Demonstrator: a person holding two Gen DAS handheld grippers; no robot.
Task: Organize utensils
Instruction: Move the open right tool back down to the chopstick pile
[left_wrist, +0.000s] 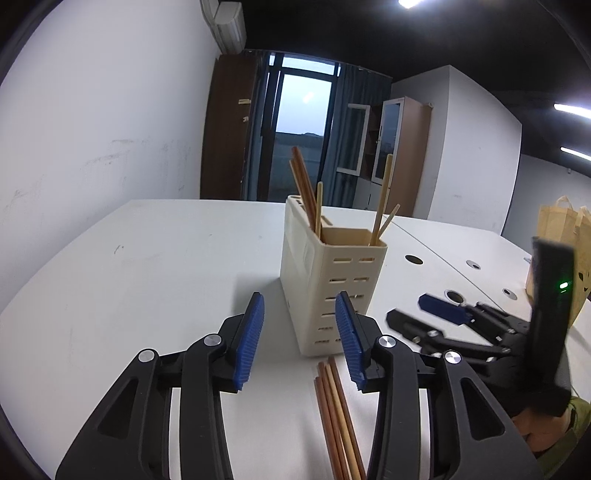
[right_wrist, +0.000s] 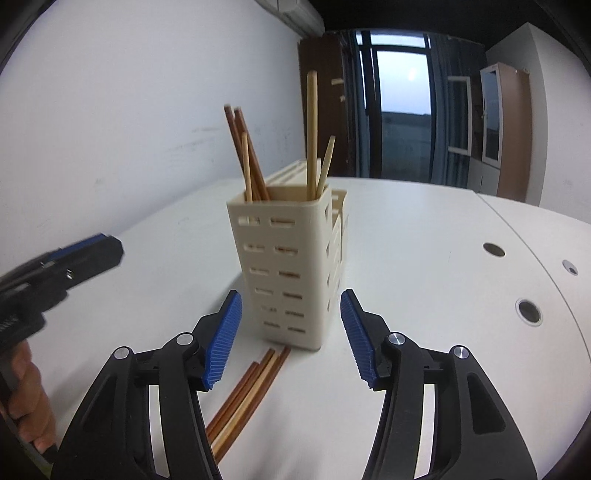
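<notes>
A cream slotted utensil holder (left_wrist: 325, 280) (right_wrist: 295, 273) stands upright on the white table, with several wooden chopsticks (left_wrist: 306, 192) (right_wrist: 247, 158) sticking out of its top. More brown chopsticks (left_wrist: 338, 417) (right_wrist: 243, 398) lie flat on the table just in front of the holder. My left gripper (left_wrist: 301, 332) is open above the table, left of the lying chopsticks, nothing between its blue pads. My right gripper (right_wrist: 291, 332) is open too, its pads either side of the holder's base in view but apart from it. Each gripper shows at the edge of the other's view.
The white table (left_wrist: 147, 277) has round cable holes (right_wrist: 529, 312) on its right part. A yellow-brown bag (left_wrist: 565, 236) stands at the far right. A white wall runs along the left. A hand (right_wrist: 26, 398) grips the left tool's handle.
</notes>
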